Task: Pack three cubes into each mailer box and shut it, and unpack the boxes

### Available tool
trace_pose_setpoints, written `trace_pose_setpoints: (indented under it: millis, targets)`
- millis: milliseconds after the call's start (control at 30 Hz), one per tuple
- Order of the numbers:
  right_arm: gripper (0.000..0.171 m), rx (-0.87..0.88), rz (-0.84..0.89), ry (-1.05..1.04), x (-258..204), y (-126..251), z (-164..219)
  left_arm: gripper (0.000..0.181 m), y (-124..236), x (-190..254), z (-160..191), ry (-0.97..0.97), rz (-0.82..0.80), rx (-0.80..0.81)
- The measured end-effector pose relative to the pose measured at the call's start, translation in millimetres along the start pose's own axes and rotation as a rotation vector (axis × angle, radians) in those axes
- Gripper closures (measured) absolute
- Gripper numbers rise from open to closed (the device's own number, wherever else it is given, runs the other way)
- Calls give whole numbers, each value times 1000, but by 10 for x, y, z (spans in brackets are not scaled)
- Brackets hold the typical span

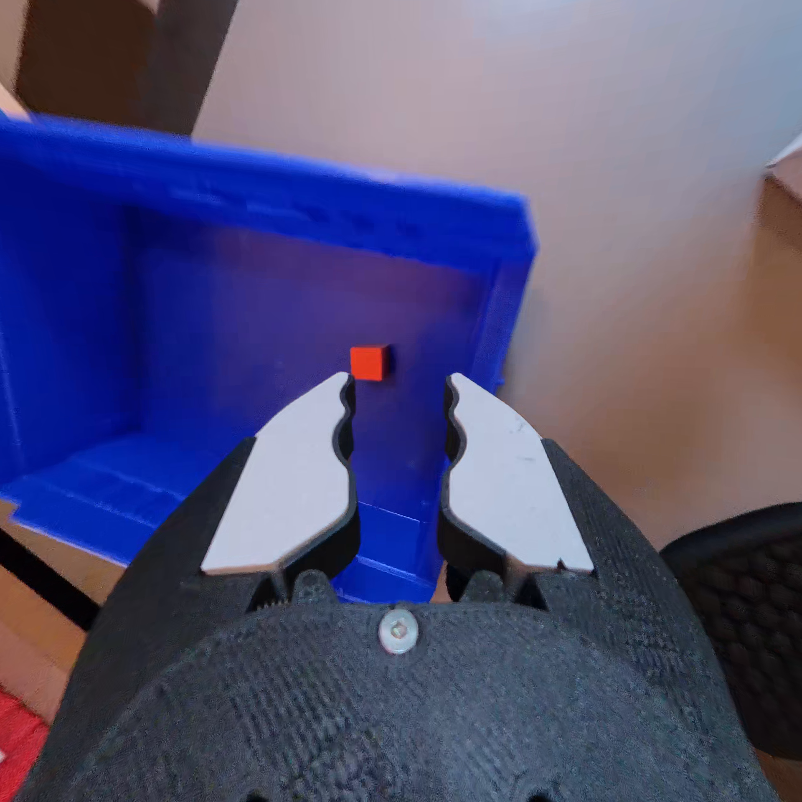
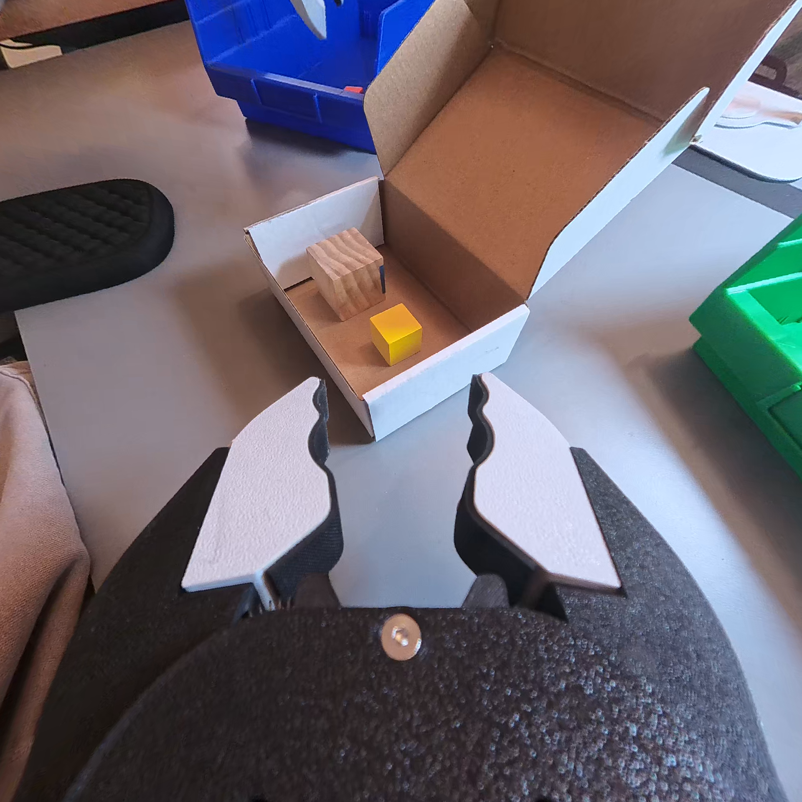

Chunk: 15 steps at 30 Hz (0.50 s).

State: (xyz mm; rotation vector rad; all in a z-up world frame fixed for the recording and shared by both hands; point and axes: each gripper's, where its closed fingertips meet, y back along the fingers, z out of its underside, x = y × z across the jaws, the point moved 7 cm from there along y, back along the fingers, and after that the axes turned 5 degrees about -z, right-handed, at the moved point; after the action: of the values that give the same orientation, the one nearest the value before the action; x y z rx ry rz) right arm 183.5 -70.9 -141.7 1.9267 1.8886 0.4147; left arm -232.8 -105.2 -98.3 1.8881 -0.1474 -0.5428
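A small red cube (image 1: 369, 363) lies on the floor of a blue bin (image 1: 130, 304). My left gripper (image 1: 400, 379) hangs open and empty above the bin, its left fingertip close to the cube. In the right wrist view a white mailer box (image 2: 442, 390) stands open, lid up, with a plain wooden cube (image 2: 347, 273) and a yellow cube (image 2: 396, 333) inside; a thin dark blue edge shows behind the wooden cube. My right gripper (image 2: 398, 382) is open and empty just in front of the box's near corner. The blue bin (image 2: 282, 95) sits behind the box, with a left fingertip (image 2: 314, 17) over it.
A green bin (image 2: 755, 347) stands at the right edge of the grey table (image 2: 173, 369). A black padded armrest (image 2: 73, 238) lies at the left, also in the left wrist view (image 1: 746, 629). Beige cloth (image 2: 30, 499) is at the near left. The grippers' ends are close to 35 cm from one another. About 7 cm separates my left fingertips from the small red cube (image 1: 369, 363).
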Motion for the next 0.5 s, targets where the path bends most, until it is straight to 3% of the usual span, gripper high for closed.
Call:
trace_pose_setpoints:
  millis: [133,333,367,500]
  targets:
    - [109,3,0,-3,4,4,8,142,-363,-216,247,123,33,-34]
    - [110,2,-11,-5,4,-4,18,150,-652,-178,229,108,59,-47]
    - [110,3,-10,-3,3,-2,17,160,-679,-164,212,101,57,-54]
    - [111,20,-8,-10,15,24,13,161,-475,-137,33,56,34,-26]
